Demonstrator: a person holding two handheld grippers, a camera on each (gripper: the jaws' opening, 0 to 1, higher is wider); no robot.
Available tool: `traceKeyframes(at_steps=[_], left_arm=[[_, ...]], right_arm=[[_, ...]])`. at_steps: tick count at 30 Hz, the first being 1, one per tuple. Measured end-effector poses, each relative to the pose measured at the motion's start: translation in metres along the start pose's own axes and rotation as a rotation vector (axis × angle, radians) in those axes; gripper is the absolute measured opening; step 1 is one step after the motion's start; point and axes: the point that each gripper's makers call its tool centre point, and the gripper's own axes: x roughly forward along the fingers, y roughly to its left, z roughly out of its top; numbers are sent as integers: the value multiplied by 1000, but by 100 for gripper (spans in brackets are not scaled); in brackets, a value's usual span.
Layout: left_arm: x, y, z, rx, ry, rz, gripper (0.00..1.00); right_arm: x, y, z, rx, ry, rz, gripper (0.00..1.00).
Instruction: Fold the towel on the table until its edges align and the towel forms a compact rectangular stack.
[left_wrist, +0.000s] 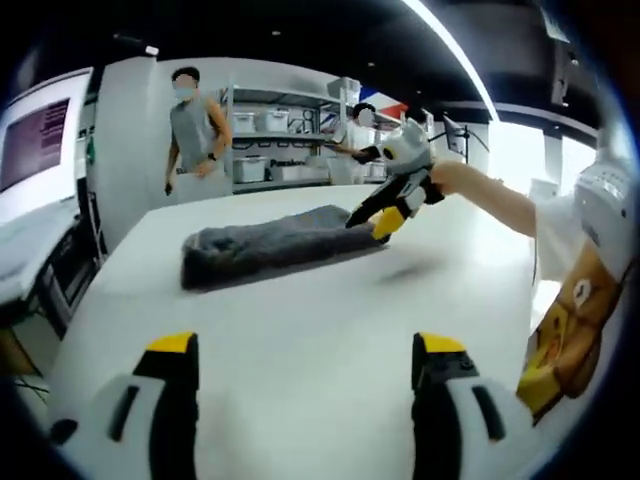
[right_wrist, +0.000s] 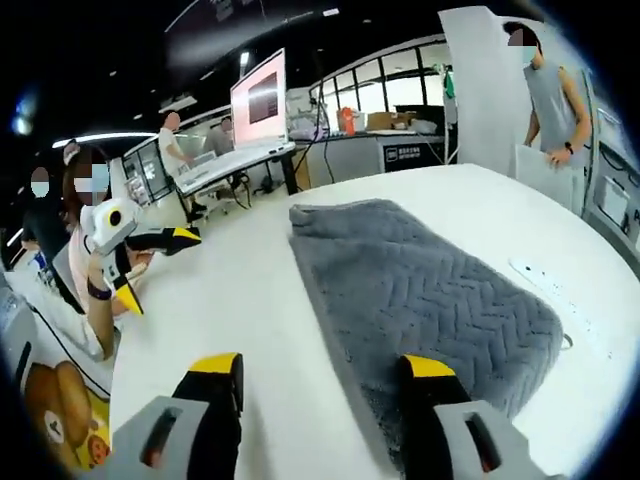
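Lying on the white surface (left_wrist: 300, 340) is a grey towel (left_wrist: 275, 245), already folded into a long, narrow band with a herringbone weave; in the right gripper view the towel (right_wrist: 420, 290) runs away from the camera with its near end rounded and its far end squarer.

Left gripper (left_wrist: 305, 375): jaws wide apart, holding nothing, well short of the towel with bare surface between. The same tool appears in the right gripper view as the left gripper (right_wrist: 150, 265), off the towel's long side, held in a hand.

Right gripper (right_wrist: 320, 385): jaws open and empty. One jaw sits over the near end of the towel, the other over bare surface beside its edge; contact with the cloth cannot be confirmed. In the left gripper view the right gripper (left_wrist: 385, 220) is at the towel's end, tips low against it.

Assessment: the fold is partly done; the band looks too long to count as a compact stack, and its edges are not crisply aligned. The step in hand appears to be taking hold of the near end. The next move calls for closing on that end, securing the matching corner with the left tool, and carrying it over to the far end.

Bystanders stand beyond the surface.
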Motion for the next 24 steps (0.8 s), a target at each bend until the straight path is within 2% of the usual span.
traceKeyframes(at_steps=[6, 11, 16, 24], left_arm=[[7, -5, 5, 19, 11, -19, 92], [14, -4, 9, 33, 23, -20, 93], [18, -7, 11, 41, 31, -22, 93], [21, -11, 13, 51, 45, -32, 93]], right_arm=[[-31, 3, -20, -17, -20, -14, 71], [-63, 4, -41, -37, -34, -65, 73], [-80, 3, -55, -32, -41, -90, 75], [-94, 0, -73, -11, -51, -97, 80]])
